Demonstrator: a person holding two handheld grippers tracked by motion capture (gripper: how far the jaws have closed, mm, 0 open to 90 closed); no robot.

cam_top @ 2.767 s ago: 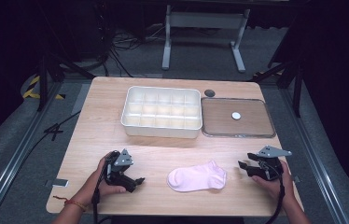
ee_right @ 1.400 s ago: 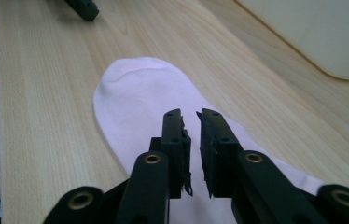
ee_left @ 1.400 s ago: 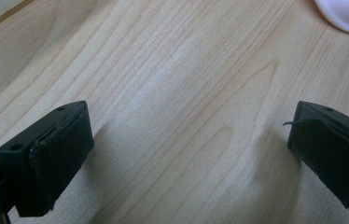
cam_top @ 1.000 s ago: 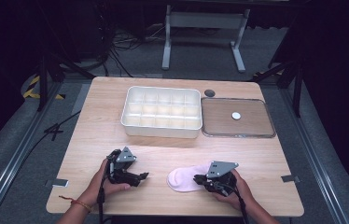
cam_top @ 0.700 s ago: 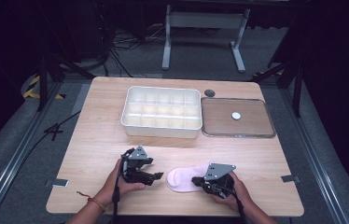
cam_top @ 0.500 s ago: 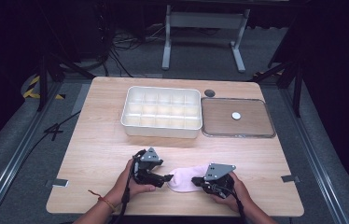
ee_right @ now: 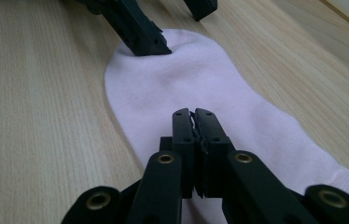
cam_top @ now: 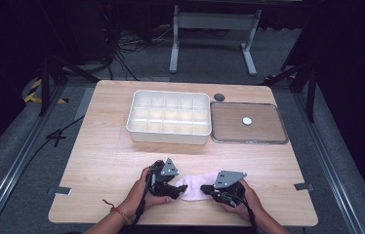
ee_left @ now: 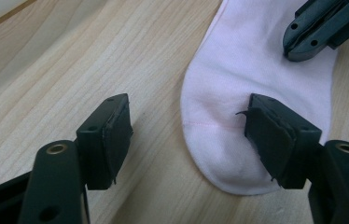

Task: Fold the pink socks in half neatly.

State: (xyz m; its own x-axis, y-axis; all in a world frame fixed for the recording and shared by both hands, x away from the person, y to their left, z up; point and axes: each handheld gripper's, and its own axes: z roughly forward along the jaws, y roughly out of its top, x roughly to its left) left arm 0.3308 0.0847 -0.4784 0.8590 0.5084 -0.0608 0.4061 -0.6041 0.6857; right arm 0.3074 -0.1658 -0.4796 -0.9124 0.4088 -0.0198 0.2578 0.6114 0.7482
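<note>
On the near middle of the pale wood-grain table [cam_top: 102, 161]: a flat, pale pink cotton sock [cam_top: 193, 187], toe end toward the left gripper, lying well short of the white plastic compartment tray [cam_top: 169, 117] and the wood-panelled, metal-rimmed tray [cam_top: 247, 123] with a small white disc [cam_top: 247, 120] on it.

Left black two-jaw gripper [ee_left: 189, 140], held in the left hand [cam_top: 144, 191]: fingers spread, straddling the sock's rounded toe (one pad [ee_left: 116, 130] over bare wood just beside the sock, the other [ee_left: 268, 133] over the pink fabric), just been closing, not yet pressing the fabric between them. Whether the pad on the sock touches it or hovers: cannot tell.

Right black two-jaw gripper [ee_right: 193, 114], held in the right hand [cam_top: 241, 197]: fingers pressed together, tips down on the middle of the sock; whether a fold of fabric is pinched between them, cannot tell. Seen in the left gripper view as a dark closed tip [ee_left: 310, 39] resting farther up the sock.

Both grippers close together, facing each other across the sock, near the table's front edge.
</note>
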